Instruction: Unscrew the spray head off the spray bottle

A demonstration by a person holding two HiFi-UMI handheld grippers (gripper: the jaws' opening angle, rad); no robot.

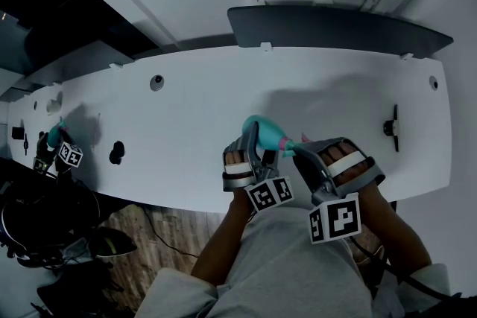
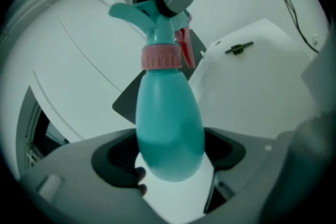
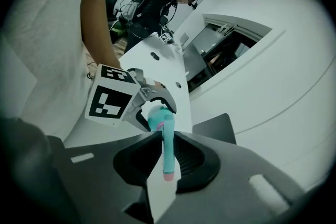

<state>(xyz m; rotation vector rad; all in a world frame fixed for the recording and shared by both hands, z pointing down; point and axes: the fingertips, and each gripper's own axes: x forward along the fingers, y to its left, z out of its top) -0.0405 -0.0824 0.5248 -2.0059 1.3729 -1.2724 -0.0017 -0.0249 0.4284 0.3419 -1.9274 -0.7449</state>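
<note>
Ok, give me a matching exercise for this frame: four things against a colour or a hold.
Things:
1 bottle
2 spray head
3 collar
4 marker cube

Colour or hold:
A pink
B black and white
C gripped by the right gripper
D gripped by the left gripper

Pairs: 1-D, 2-C, 3-A, 4-B.

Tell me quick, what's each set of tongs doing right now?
Left tongs: closed on the spray bottle body.
Right tongs: closed on the spray head.

Spray bottle (image 2: 169, 128), spray head (image 2: 137, 12): smooth teal plastic, slight gloss. Collar (image 2: 160, 56): pink ribbed plastic. Tabletop (image 1: 209, 93): white, smooth, matt. Floor (image 1: 160, 231): wood. Shirt (image 1: 291, 264): grey cloth.
</note>
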